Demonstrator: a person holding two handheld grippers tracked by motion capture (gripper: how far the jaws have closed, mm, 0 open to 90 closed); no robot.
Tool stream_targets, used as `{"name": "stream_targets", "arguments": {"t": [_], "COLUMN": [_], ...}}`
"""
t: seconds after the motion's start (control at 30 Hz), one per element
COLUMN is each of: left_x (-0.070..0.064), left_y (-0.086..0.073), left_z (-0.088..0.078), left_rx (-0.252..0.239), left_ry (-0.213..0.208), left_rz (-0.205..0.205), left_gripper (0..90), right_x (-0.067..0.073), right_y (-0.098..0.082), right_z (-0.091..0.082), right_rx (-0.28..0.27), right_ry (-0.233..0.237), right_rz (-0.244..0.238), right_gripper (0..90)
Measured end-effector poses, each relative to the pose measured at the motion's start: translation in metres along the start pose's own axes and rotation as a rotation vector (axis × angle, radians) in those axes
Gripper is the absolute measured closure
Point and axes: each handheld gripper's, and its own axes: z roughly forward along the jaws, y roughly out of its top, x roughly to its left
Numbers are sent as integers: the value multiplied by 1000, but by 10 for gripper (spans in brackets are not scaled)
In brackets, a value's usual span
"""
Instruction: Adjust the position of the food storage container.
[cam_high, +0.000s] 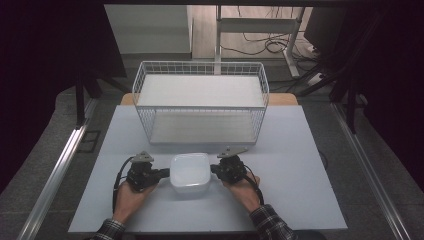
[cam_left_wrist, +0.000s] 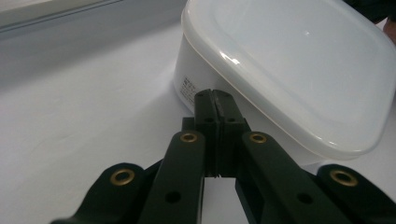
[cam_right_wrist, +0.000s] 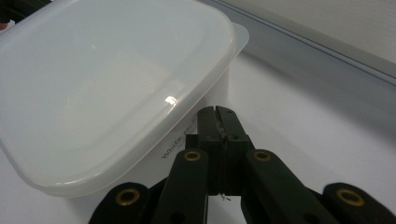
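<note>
A white lidded plastic container (cam_high: 190, 172) sits on the table between my two grippers. My left gripper (cam_high: 162, 173) is at its left side, jaws shut, tips pressed against the container's wall just under the lid rim (cam_left_wrist: 215, 95). My right gripper (cam_high: 216, 169) mirrors it on the right side, jaws shut, tips against the wall below the lid (cam_right_wrist: 215, 112). The translucent lid (cam_left_wrist: 299, 60) looks seated on the container (cam_right_wrist: 102, 79). Neither gripper has anything between its jaws.
A white wire basket rack (cam_high: 200, 102) with two shelves stands behind the container, its front edge close to it. The pale table (cam_high: 300, 165) has room left and right. Metal rails run along both sides of the table.
</note>
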Motion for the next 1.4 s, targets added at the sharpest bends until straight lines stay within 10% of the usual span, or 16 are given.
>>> {"name": "stream_targets", "arguments": {"t": [0.83, 1.0, 1.4], "left_x": [-46, -46, -46], "left_y": [1, -4, -19], "left_z": [12, 0, -23], "left_rx": [60, 49, -40], "left_ry": [-64, -38, -6], "left_rz": [116, 121, 135], "left_gripper": [897, 761, 234], "right_x": [2, 2, -4], "right_y": [-39, -39, -51], "right_z": [-60, -71, -87], "right_rx": [9, -26, -49], "right_ry": [-58, -70, -69], "right_rz": [41, 11, -27], "right_gripper": [878, 817, 314]}}
